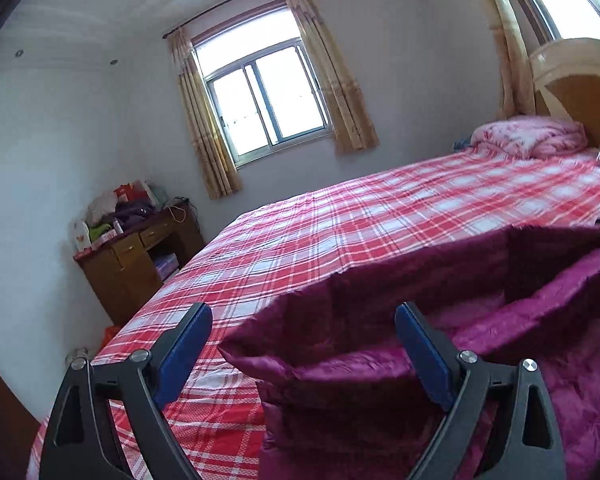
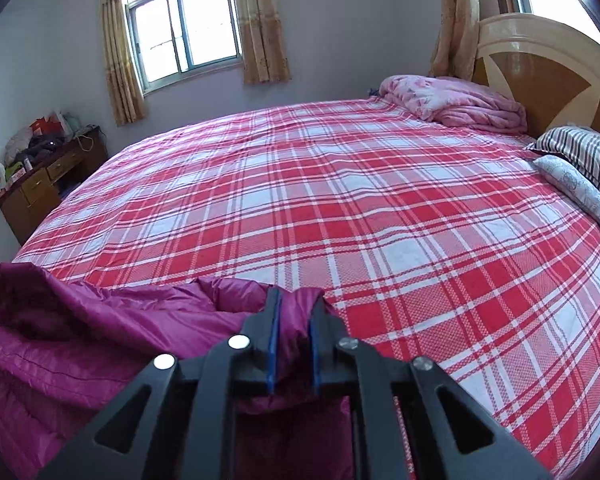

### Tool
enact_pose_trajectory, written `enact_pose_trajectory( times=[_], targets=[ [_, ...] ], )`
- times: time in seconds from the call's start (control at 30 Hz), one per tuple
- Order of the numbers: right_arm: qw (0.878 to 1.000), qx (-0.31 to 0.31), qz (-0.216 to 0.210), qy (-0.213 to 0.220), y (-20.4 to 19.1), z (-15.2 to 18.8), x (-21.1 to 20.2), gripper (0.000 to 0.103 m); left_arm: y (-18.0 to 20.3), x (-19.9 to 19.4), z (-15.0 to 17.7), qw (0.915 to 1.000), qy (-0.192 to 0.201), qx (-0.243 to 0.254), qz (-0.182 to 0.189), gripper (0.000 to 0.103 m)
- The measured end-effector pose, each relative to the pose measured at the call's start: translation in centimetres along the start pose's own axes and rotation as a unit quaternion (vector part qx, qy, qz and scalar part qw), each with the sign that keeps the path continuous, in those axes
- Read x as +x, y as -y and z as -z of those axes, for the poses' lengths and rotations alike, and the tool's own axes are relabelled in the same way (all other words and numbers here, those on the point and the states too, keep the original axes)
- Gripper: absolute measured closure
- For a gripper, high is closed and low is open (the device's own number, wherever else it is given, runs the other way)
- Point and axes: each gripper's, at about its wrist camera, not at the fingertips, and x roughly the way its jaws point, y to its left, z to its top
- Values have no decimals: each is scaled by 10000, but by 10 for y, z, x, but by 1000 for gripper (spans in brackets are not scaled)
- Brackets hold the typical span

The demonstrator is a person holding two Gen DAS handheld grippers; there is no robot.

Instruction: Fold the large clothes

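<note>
The room is a bedroom with two curtained windows, and most of it is filled by a large bed [image 2: 340,184] covered with a red and white checked sheet. At the head of the bed lie a folded pink quilt [image 2: 456,102] and a striped pillow [image 2: 580,152]; a wooden desk [image 1: 140,256] full of small things stands in the far corner. The task's thing, a big magenta padded garment [image 1: 440,304], lies on the near edge of the bed, bunched, with its fleecy inner side partly turned up.

The left gripper [image 1: 304,344] is spread wide; the garment's edge is in the gap, and I see no pad pressing on it. The right gripper [image 2: 294,340] stands nearly together with a ridge of the magenta cloth between its blue pads, so I judge it is pinching the garment, perhaps loosely.

I think the step in hand is putting the garment down on the sheet for folding. The next move probably calls for finding two clean edges or corners and pulling them apart, so the thick cloth lies flat without the inner side folded over.
</note>
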Motion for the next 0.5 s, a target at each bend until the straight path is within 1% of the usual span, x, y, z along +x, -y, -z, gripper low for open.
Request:
enact_pose_trajectory(
  times=[0.03, 0.07, 0.1, 0.13, 0.2, 0.23, 0.3, 0.33, 0.4, 0.43, 0.47, 0.5],
  targets=[
    [9999, 125, 88, 50, 2, -1, -2, 54, 9, 8, 2, 9999, -94, 101, -7, 10],
    [9994, 232, 188, 165, 3, -1, -7, 20, 15, 17, 5, 9997, -192, 177, -37, 10],
    [9987, 322, 222, 326, 4, -1, -15, 9, 20, 26, 8, 9992, -291, 263, -127, 10],
    [9974, 386, 196, 583, 2, 0, -27, 3, 24, 34, 9, 9985, -381, 327, -225, 10],
    [9974, 153, 145, 690, -12, -3, -40, 3, 27, 47, 11, 9974, -537, 349, -325, 10],
    [9975, -10, 54, 710, -23, -2, -44, 3, 27, 50, 11, 9972, -564, 311, -381, 10],
    [9964, -326, -231, 744, -47, 3, -50, 3, 26, 55, 7, 9972, -578, 217, -420, 10],
    [9953, -559, -387, 684, -62, 7, -49, 3, 26, 58, 4, 9972, -564, 181, -467, 10],
    [9917, -1034, -608, 468, -92, 14, -37, 7, 23, 63, -4, 9965, -522, 94, -642, 10],
    [9890, -1266, -667, 372, -106, 17, -31, 14, 20, 65, -9, 9961, -537, 38, -699, 10],
    [9866, -1488, -614, 274, -117, 21, -22, 20, 16, 66, -16, 9957, -547, -21, -749, 10],
    [9848, -1639, -545, 171, -123, 24, -14, 21, 10, 67, -22, 9953, -545, -82, -794, 10]
  ],
)
